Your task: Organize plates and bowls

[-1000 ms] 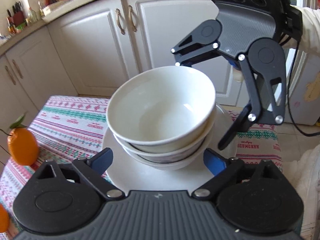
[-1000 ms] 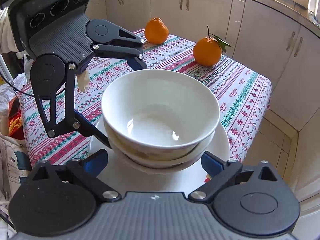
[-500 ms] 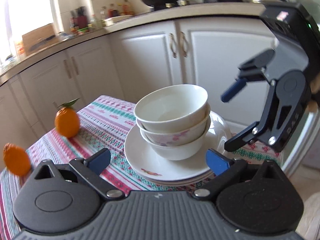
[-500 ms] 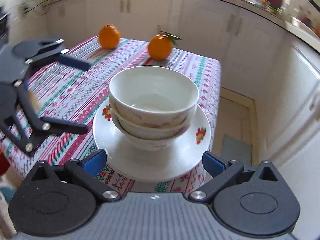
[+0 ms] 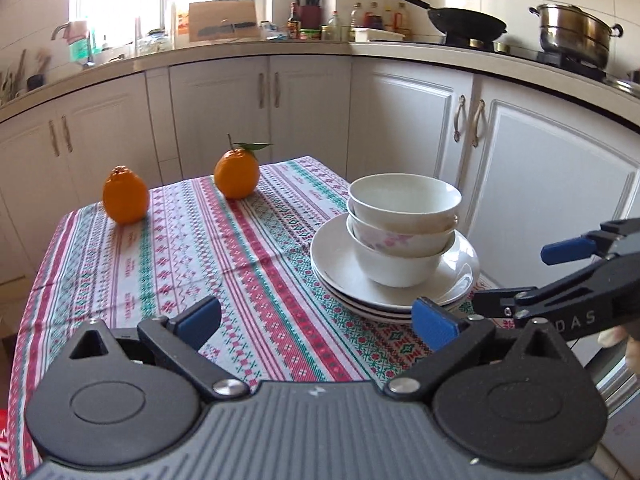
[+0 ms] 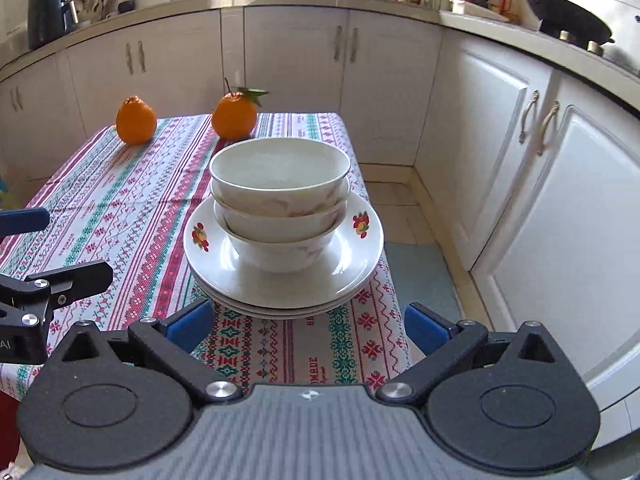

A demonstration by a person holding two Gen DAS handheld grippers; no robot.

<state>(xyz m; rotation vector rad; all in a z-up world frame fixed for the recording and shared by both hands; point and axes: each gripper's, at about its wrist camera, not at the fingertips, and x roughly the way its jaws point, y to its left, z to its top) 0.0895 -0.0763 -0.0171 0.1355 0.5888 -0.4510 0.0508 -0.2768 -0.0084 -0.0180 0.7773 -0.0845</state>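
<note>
The left tool (image 5: pixel 316 320) and the right tool (image 6: pixel 306 326) are both wide and hold nothing. Just past them, three bowls (image 6: pixel 280 196) sit stacked on a pile of plates (image 6: pixel 360 256) near the table (image 5: pixel 192 248) edge. Two oranges (image 5: pixel 236 174) sit far back.

The lower plates (image 6: pixel 280 307) show only their rims under the top one, their count unclear.

The left gripper (image 5: pixel 316 320) points forward and downward, jaws spread wide with nothing between them. The right gripper (image 6: pixel 306 326) is likewise wide open and empty. Each appears side-on at the other's view edge, at 3 and 9 o'clock.
</note>
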